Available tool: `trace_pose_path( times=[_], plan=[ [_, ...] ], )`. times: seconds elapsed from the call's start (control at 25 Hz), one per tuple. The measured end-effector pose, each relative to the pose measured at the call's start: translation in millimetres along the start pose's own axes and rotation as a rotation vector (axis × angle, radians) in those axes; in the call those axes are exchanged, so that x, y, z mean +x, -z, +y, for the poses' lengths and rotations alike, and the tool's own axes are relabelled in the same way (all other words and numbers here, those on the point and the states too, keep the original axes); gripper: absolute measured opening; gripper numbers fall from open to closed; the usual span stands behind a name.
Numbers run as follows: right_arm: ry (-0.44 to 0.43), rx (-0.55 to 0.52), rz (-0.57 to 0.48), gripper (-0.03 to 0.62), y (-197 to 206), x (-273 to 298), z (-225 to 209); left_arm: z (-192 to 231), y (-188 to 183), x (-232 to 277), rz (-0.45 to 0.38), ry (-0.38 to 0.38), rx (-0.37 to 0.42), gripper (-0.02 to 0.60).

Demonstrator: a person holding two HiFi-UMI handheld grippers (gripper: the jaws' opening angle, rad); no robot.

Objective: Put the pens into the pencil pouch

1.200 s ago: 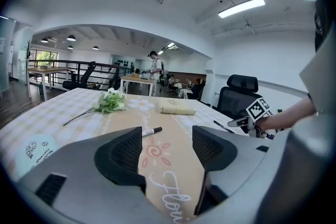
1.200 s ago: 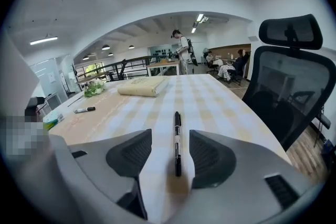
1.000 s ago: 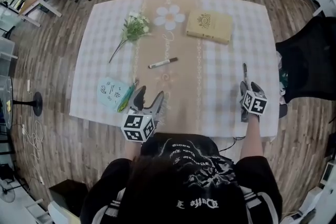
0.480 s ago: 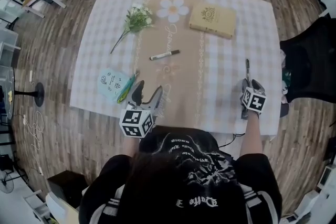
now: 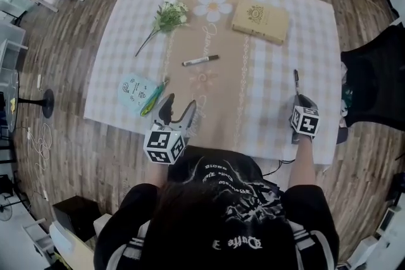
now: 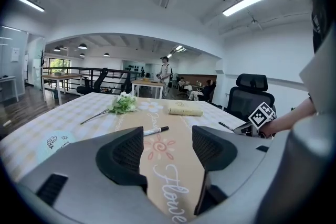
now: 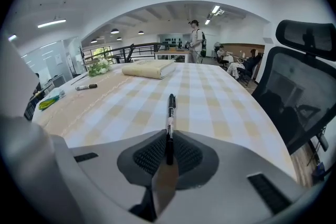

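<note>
The right tongs [image 7: 168,152] are clenched on the near end of a black pen [image 7: 170,113]. Their jaws have just been closing, and the pads now press the barrel from both sides. The rest of the pen runs straight out ahead of them, low over the checked desk [image 7: 220,107]. In the head view the same pen [image 5: 295,80] points away from the person near the desk's right edge. The left tongs [image 6: 168,144] stand released with nothing between their jaws, near the front edge of the desk and over its tan runner [image 5: 218,104]. The pale blue pencil pouch [image 5: 134,90] lies just to their left. A green pen [image 5: 152,100] lies along the pouch's right side. We cannot tell whether it rests on the pouch or only beside it, nor where the pouch opens. A marker pen [image 5: 200,61] lies alone on the runner, well beyond the left tongs.

From above, the marker cube covers most of the right tongs [image 5: 297,99], so their grip reads only in the right gripper view. There the pads hide the pen's tail. The person's head and shoulders cover the desk's near edge.

A flower sprig [image 5: 163,21] and a tan book [image 5: 260,21] lie at the far side. A black office chair [image 5: 373,79] stands to the right of the desk. Nothing lies between the left tongs [image 5: 177,112] and the pouch.
</note>
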State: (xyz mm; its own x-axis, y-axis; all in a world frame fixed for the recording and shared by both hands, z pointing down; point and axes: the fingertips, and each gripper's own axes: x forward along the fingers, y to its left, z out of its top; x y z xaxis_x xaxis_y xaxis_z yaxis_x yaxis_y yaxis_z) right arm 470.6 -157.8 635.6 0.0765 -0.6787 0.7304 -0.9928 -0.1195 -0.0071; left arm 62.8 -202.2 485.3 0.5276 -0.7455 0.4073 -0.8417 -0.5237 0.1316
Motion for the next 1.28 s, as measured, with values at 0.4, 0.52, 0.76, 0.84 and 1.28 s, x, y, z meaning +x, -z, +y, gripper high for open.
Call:
trace_pose_path(
  times=[0.4, 0.52, 0.76, 0.84, 1.28],
  plan=[
    [-0.031, 0.076, -0.069, 0.046, -9, -9, 3, 29, 14, -17, 0.027, -0.116, 0.000, 0.308],
    [-0.063, 0.047, -0.080, 0.046, -13, -11, 25, 53, 24, -30, 0.074, -0.210, 0.039, 0.308],
    [-0.151, -0.057, -0.110, 0.046, -27, -14, 85, 103, 43, -47, 0.192, -0.342, 0.139, 0.308],
    [-0.186, -0.090, -0.110, 0.046, -28, -16, 106, 119, 50, -53, 0.241, -0.367, 0.183, 0.308],
    [-0.269, -0.188, -0.124, 0.046, -34, -45, 174, 176, 75, -49, 0.478, -0.269, 0.392, 0.235]
  ],
)
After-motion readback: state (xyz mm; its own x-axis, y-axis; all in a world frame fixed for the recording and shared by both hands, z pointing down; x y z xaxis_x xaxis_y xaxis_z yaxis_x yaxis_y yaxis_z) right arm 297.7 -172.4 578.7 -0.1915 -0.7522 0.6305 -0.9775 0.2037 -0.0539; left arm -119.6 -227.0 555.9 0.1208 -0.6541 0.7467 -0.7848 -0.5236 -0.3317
